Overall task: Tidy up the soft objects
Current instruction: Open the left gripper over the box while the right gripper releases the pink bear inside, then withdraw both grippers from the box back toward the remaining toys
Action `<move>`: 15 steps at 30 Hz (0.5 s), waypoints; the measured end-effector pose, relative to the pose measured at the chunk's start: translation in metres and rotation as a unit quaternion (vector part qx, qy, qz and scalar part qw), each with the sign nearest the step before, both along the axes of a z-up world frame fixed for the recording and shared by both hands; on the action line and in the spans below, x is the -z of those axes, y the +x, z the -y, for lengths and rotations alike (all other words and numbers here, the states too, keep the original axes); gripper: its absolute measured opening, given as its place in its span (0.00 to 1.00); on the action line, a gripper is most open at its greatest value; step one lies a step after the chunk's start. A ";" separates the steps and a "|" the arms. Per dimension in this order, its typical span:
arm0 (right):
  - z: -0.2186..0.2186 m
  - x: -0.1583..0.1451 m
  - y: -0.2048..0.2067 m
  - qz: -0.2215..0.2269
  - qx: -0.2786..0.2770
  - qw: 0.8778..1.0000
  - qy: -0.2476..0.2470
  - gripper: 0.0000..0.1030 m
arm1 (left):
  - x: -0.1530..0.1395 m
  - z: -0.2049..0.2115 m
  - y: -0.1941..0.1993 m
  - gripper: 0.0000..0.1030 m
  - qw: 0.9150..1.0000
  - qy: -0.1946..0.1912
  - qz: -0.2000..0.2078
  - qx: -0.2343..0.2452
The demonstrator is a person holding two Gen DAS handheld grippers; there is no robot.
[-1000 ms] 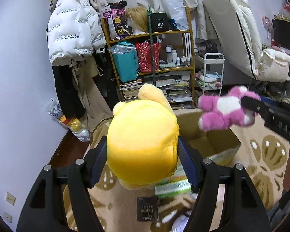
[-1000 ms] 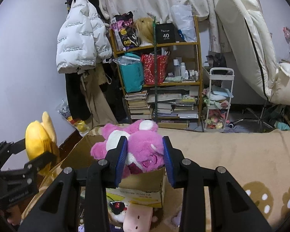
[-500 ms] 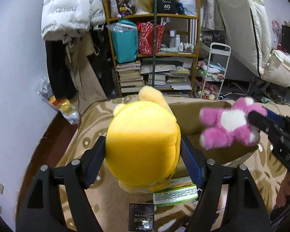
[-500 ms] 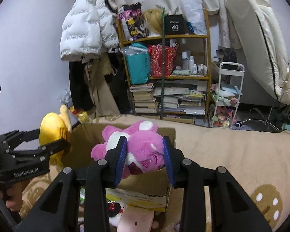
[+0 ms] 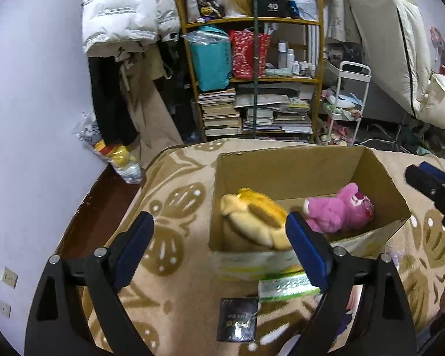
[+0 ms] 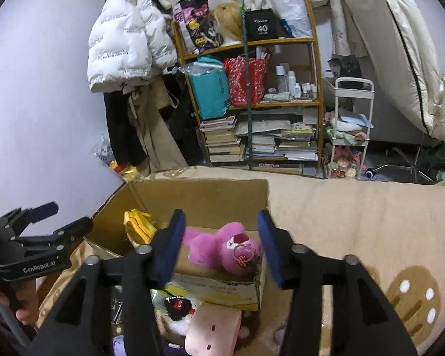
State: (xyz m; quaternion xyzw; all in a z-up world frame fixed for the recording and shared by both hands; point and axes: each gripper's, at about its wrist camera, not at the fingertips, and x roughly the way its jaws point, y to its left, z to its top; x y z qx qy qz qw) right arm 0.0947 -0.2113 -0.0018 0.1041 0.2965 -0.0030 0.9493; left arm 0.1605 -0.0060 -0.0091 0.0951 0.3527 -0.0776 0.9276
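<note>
Both jaws have just been opening: left gripper [image 5: 219,243] and right gripper [image 6: 219,237] gape empty over the cardboard box [image 5: 290,160], yellow plush [image 5: 258,219] at 9 o'clock of pink plush bear [image 5: 341,210] inside; risk: descending fingers snag a toy or tip the light box.

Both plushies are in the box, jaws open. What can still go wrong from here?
1. The left gripper, whose jaws have just been opening, hangs over the cardboard box's near wall; pulling back low could snag it.
2. The right gripper, also just opened, straddles the pink plush; its keyring might catch a finger.
3. The yellow plush leans on the wall and may shift.
</note>
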 end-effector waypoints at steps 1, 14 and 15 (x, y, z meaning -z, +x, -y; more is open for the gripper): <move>-0.001 -0.002 -0.002 0.000 0.003 1.000 -0.007 0.67 | -0.001 -0.002 -0.003 0.89 1.000 0.000 0.000 -0.003; -0.006 0.003 -0.032 -0.046 0.007 0.999 -0.014 0.88 | 0.002 -0.012 -0.048 0.90 0.999 0.015 -0.032 -0.011; -0.007 0.003 -0.035 -0.048 0.006 0.999 -0.014 0.88 | 0.002 -0.012 -0.051 0.90 0.999 0.015 -0.034 -0.011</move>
